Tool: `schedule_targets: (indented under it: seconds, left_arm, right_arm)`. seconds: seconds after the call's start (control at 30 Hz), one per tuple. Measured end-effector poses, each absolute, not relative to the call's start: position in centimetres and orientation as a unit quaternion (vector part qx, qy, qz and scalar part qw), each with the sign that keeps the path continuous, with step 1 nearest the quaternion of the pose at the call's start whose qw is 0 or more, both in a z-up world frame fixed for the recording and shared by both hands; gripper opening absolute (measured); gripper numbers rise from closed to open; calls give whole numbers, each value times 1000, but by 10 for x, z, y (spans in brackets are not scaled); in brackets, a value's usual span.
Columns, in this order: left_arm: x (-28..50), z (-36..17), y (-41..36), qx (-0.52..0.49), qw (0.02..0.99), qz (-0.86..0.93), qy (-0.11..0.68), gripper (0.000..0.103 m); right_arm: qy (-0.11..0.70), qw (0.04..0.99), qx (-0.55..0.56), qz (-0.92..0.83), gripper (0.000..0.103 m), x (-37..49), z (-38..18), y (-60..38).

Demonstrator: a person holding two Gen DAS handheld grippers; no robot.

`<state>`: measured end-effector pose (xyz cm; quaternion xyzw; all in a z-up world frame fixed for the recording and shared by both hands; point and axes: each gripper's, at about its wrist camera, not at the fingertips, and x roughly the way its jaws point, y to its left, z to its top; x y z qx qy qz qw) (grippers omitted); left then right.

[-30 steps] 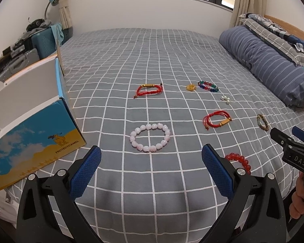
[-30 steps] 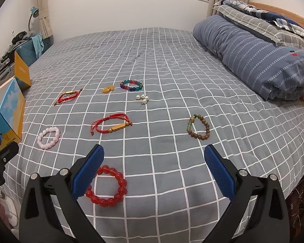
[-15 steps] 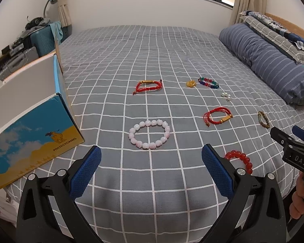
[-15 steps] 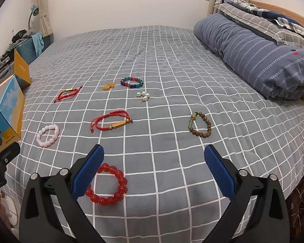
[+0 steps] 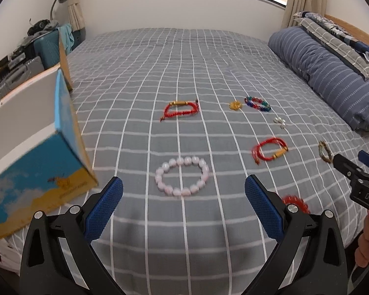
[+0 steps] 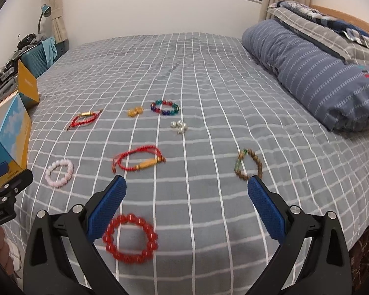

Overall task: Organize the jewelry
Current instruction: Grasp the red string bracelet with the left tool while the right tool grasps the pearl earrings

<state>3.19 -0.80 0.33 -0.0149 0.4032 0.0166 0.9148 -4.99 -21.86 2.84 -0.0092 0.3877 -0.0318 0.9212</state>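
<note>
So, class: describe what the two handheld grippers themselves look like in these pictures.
Both match. The left gripper and the right gripper each have two black plastic arms with open triangular cut-outs, silver round bolts at the joints, and blue textured pads on the fingers' inner faces. The right one's body, seen from the left camera, bears white letters "DAS". No cables or sleeves show.

The right claw [image 6: 186, 202] hangs wide apart above a red bead bracelet [image 6: 130, 238].

Six bracelets [image 6: 131, 238], one amber charm [image 6: 134, 111], perhaps four pearls [image 6: 179, 126], one box [image 5: 37, 184].
</note>
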Motion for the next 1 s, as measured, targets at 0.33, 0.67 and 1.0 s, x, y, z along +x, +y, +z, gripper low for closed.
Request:
schedule_targets:
  seconds: [0.33,0.67,1.0]
  left_arm:
    - [121,2,5,-9,905,26,425,97]
    - [206,-24,19,-21,889,11,458,97]
    - [251,-61,15,-25,872,0,489,97]
  right_arm:
    - [415,910,-23,-10,95,35,29,-210]
    - [480,877,-19,-18,87,121,-17,-220]
    - [522,853,-5,-19,74,158,-53,-225]
